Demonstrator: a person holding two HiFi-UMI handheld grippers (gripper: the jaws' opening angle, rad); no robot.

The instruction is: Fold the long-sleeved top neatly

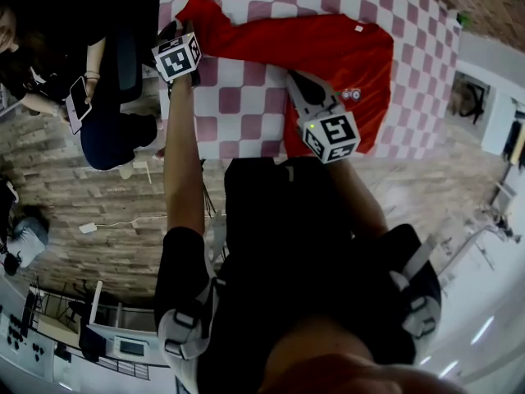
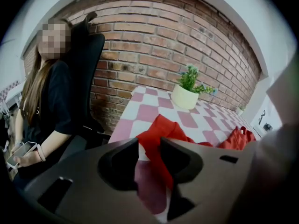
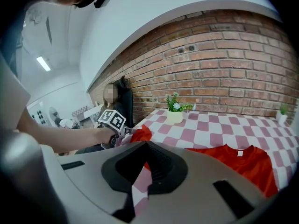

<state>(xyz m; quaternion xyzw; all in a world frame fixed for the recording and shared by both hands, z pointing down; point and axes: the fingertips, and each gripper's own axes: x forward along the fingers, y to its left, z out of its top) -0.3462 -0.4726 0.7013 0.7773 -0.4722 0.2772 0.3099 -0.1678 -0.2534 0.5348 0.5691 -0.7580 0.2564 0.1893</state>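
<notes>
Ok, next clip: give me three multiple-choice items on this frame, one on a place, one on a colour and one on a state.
1. Where does the potted plant stand?
A. on the checkered table
B. on the floor
C. on a chair

2. What colour is the long-sleeved top?
A. blue
B. red
C. white

3. How do the jaws of the left hand-held gripper stand?
A. shut on the plant
B. shut and empty
C. apart, with the sleeve between them

Answers:
1 A, the pot sits on the checks.
2 B, the fabric is plainly red.
3 C, a gap shows between the jaws, with red cloth in it.
</notes>
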